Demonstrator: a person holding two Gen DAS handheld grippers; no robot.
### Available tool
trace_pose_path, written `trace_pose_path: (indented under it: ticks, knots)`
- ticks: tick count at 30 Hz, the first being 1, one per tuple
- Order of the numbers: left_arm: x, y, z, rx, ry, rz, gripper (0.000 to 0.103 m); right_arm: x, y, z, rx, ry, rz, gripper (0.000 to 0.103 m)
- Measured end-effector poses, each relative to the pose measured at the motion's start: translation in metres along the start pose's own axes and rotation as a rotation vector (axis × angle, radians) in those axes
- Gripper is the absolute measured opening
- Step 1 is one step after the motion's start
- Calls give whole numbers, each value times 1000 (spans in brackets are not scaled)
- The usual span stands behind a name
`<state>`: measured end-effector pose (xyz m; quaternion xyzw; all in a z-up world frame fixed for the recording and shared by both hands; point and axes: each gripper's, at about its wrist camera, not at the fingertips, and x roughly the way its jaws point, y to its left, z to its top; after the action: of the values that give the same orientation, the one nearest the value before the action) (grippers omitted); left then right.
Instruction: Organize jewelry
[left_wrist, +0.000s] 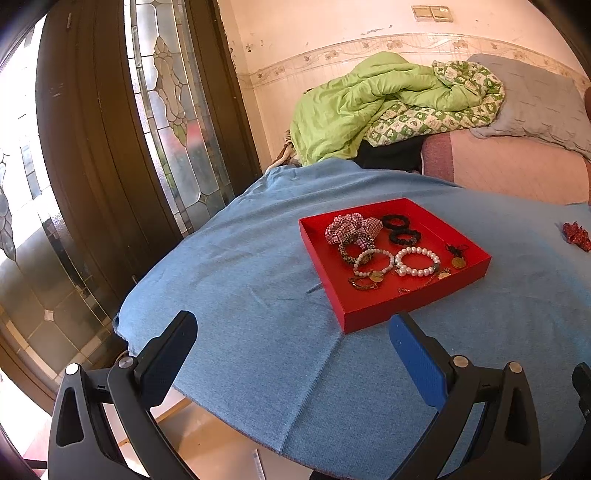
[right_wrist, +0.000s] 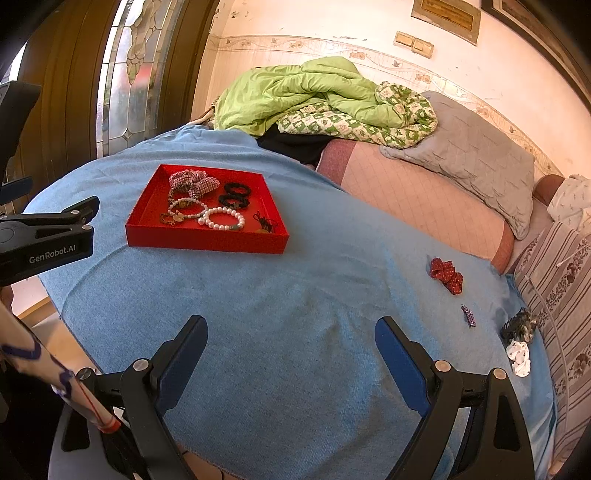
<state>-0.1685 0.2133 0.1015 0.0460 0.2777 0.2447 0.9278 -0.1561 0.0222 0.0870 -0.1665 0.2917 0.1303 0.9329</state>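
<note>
A red tray (left_wrist: 373, 310) (right_wrist: 207, 242) sits on the blue cloth-covered table. It holds a plaid scrunchie (left_wrist: 351, 227), black hair ties (left_wrist: 400, 230), pearl bracelets (left_wrist: 417, 262) and small gold pieces. A red scrunchie (right_wrist: 446, 275) (left_wrist: 577, 236), a small purple clip (right_wrist: 468, 315), a dark hair claw (right_wrist: 519, 326) and a white scrunchie (right_wrist: 519, 356) lie on the cloth to the right. My left gripper (left_wrist: 293, 339) is open and empty, just short of the tray. My right gripper (right_wrist: 291, 343) is open and empty over bare cloth.
The left gripper's body (right_wrist: 44, 236) shows at the left of the right wrist view. A bed with a green quilt (right_wrist: 306, 96) and grey pillow (right_wrist: 476, 158) lies behind the table. A glass-panelled wooden door (left_wrist: 110, 147) stands at the left.
</note>
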Motion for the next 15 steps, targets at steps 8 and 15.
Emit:
trace_pose_path:
  ticks: [8,15]
  knots:
    - [2,1,2,0,15,-17,103,1,-4,-3,11,5,-3,94]
    - [1,-11,4,14,55,-104,103,4,-21,-5,73,23,-4,94]
